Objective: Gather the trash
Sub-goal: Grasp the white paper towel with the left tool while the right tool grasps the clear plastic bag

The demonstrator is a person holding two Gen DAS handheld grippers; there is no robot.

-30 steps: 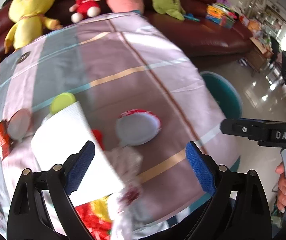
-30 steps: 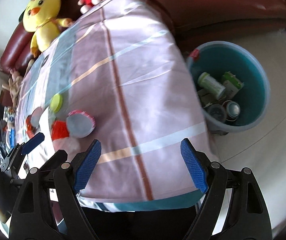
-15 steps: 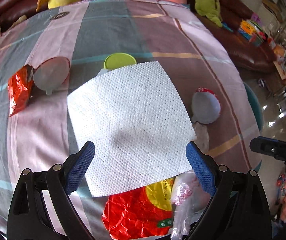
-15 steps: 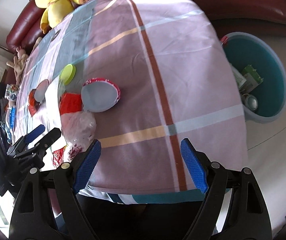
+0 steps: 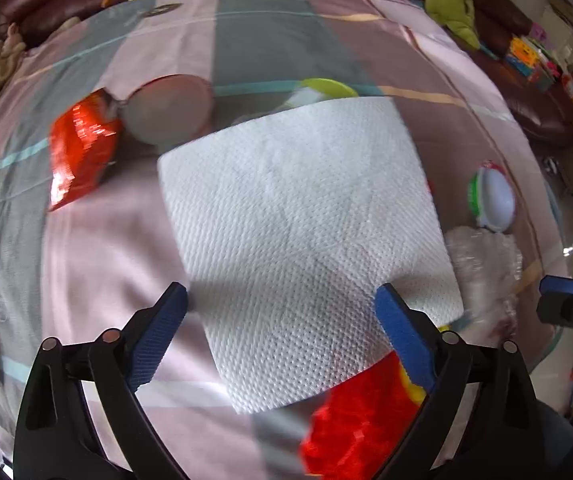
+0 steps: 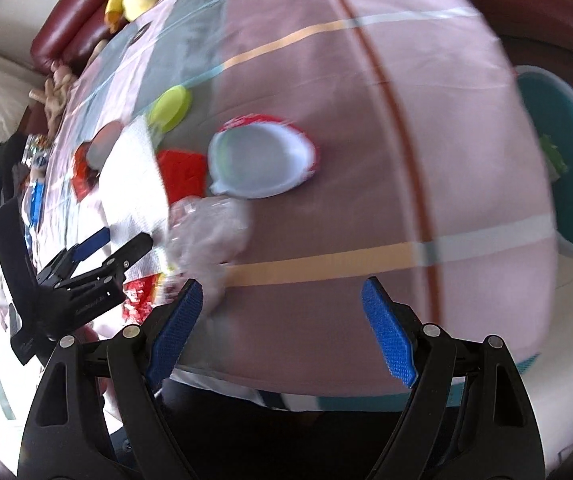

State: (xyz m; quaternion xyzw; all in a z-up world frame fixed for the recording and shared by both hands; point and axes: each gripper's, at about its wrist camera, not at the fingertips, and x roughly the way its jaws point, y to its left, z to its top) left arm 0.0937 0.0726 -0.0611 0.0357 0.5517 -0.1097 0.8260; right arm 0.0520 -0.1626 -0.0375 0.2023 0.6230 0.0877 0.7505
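A: Left gripper (image 5: 280,316)?
B: Gaping wide, gripping nothing; hovering over the paper towel (image 5: 302,236), lying flat between the jaws.
A: Right gripper (image 6: 282,312)?
B: Also gaping, empty; crumpled clear plastic bag (image 6: 210,236) sitting just beyond its left jaw.

We see a table covered with a pink-and-grey plaid cloth (image 5: 86,264) crossed by thin orange and teal stripes. On it lie a square white embossed paper towel (image 5: 302,240) in the middle, a crumpled red foil wrapper (image 5: 78,152) and a round pale lid (image 5: 170,108) at far left, and a yellow-green plastic lid (image 5: 328,87) just beyond the towel. To the right lie a white bowl with a red rim (image 6: 262,162) and, nearer, a crumpled clear plastic bag (image 6: 210,232), with a red-and-yellow snack packet (image 5: 362,420) at the near edge.
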